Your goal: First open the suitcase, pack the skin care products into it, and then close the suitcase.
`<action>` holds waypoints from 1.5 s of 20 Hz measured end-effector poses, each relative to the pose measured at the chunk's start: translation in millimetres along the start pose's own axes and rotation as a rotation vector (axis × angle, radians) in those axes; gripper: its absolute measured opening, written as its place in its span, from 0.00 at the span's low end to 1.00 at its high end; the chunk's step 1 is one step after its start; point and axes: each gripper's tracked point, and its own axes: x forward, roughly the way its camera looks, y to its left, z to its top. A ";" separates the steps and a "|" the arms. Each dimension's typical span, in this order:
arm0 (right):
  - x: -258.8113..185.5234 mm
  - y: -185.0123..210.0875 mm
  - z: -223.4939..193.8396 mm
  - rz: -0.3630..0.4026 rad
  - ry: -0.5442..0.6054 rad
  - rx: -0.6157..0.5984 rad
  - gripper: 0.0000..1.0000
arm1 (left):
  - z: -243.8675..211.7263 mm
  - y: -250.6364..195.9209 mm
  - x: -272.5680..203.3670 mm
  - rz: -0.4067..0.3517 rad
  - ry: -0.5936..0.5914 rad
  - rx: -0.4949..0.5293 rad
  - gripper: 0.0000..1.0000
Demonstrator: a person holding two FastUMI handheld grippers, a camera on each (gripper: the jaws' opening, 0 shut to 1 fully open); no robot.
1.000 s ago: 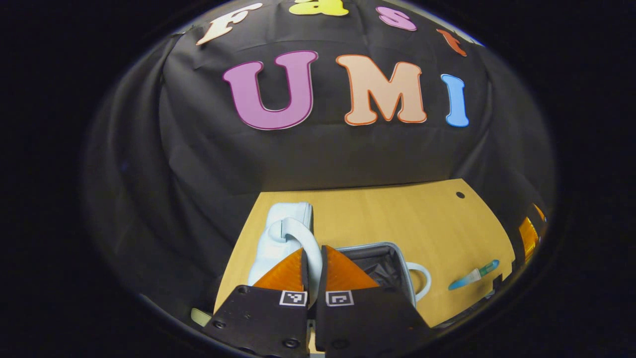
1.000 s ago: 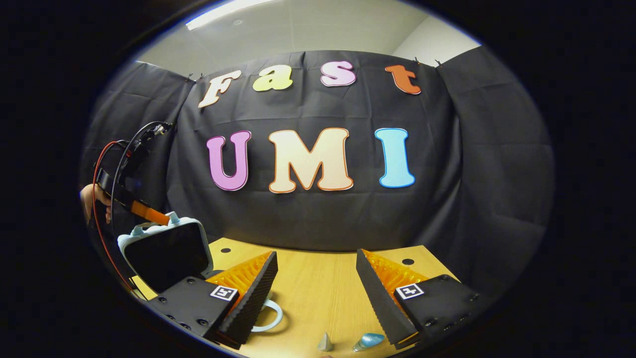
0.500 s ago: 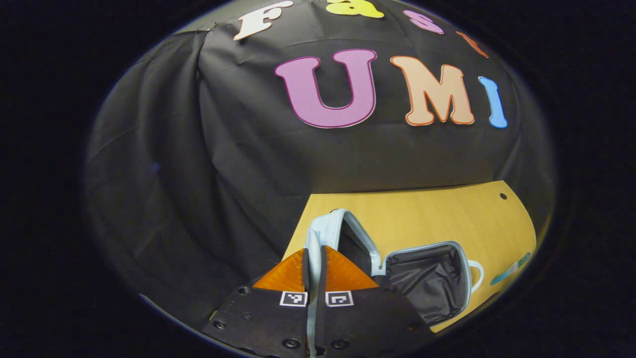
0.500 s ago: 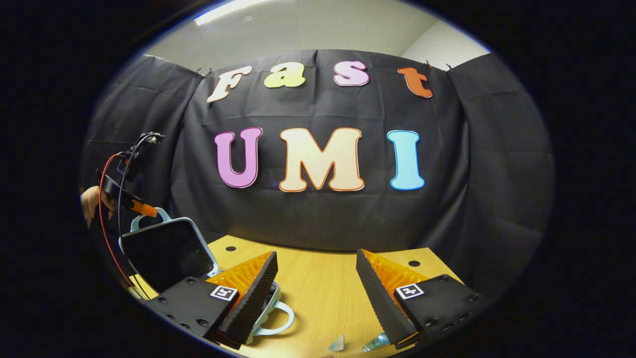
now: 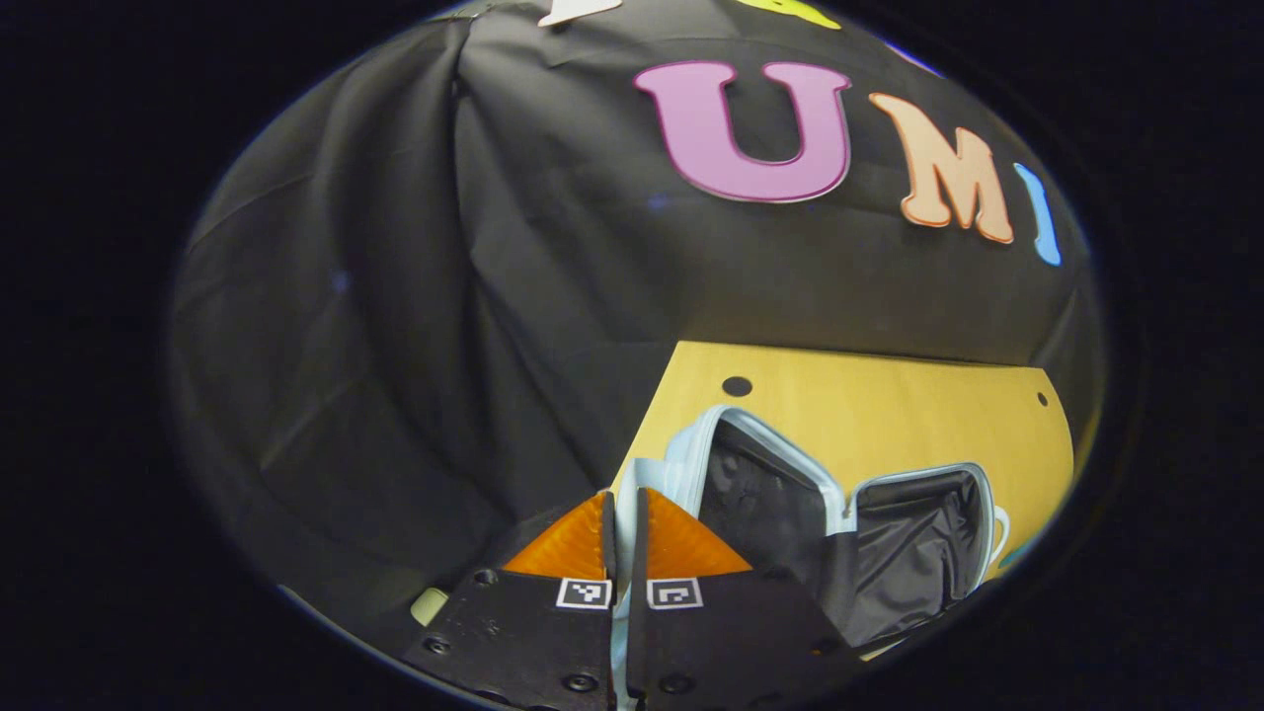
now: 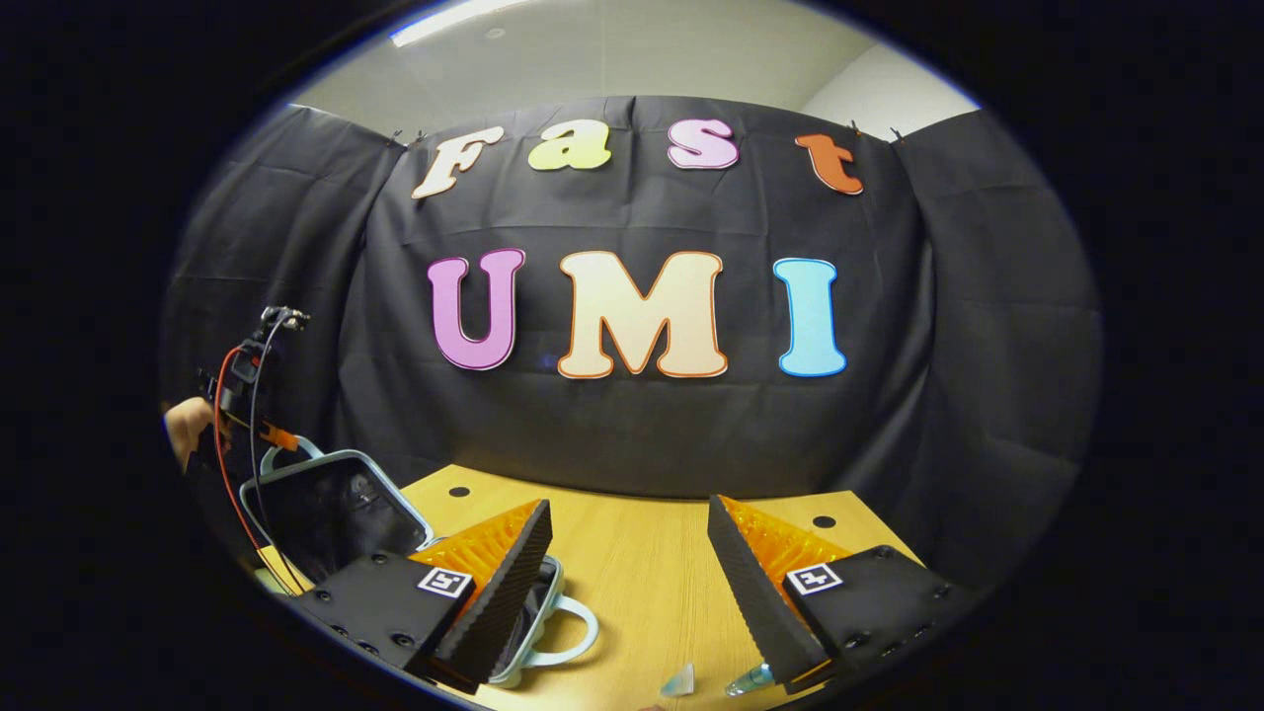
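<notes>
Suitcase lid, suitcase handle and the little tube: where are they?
suitcase lid (image 5: 760,489): left gripper view, on its dark lining.
suitcase handle (image 6: 583,632): right gripper view, on the loop's curve.
tube (image 6: 748,679): right gripper view, on its visible end.

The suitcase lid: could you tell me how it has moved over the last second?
The left gripper, shut on the lid handle, has swung the suitcase lid further back and down, exposing the dark lining. The right gripper stayed open above the table.

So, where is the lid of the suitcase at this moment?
In the left gripper view the lid stands raised at lower centre, left of the open suitcase on the table; the left gripper pinches its handle.
</notes>
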 end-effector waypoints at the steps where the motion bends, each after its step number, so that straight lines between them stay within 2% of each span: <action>1: 0.0 -0.1 0.1 -0.001 0.003 -0.002 1.00 | -6.0 1.4 4.9 0.004 0.018 -0.013 0.00; 5: -0.3 -0.1 -4.1 -0.007 0.019 0.002 1.00 | -25.8 10.0 33.4 0.024 0.070 -0.032 0.00; 11: -6.2 -1.7 -10.2 -0.014 0.043 -0.021 1.00 | -31.2 13.6 66.7 0.066 0.137 -0.061 0.00; 13: -8.9 -6.5 -9.0 -0.020 0.042 -0.028 1.00 | -41.8 25.0 74.4 0.140 0.154 -0.049 0.03; 14: -9.7 -9.6 -9.3 -0.024 0.041 -0.029 0.99 | -42.3 20.7 78.9 0.147 0.134 -0.050 0.07; 17: -12.4 -21.6 -8.4 -0.040 0.039 -0.019 0.99 | -11.3 16.4 67.2 0.187 -0.031 -0.098 0.91; 19: -11.9 -28.7 -3.1 -0.046 0.022 -0.013 0.99 | 17.6 14.8 50.3 0.210 -0.167 -0.116 0.90; 22: -10.1 -41.3 4.9 -0.052 -0.018 -0.002 0.99 | 57.1 -2.2 -0.4 0.205 -0.335 -0.105 0.89; 26: -5.6 -56.9 10.1 -0.038 -0.058 -0.023 0.99 | 83.6 -41.0 -50.9 0.168 -0.429 -0.085 0.92; 27: -5.2 -62.0 10.7 -0.037 -0.064 -0.031 0.99 | 89.9 -50.2 -63.7 0.152 -0.456 -0.095 0.98; 28: -5.6 -68.9 9.6 -0.037 -0.068 -0.035 0.99 | 96.0 -63.2 -76.5 0.130 -0.476 -0.101 0.92; 30: -7.2 -80.4 10.0 -0.031 -0.074 -0.029 0.99 | 101.8 -96.3 -90.9 0.081 -0.515 -0.103 0.92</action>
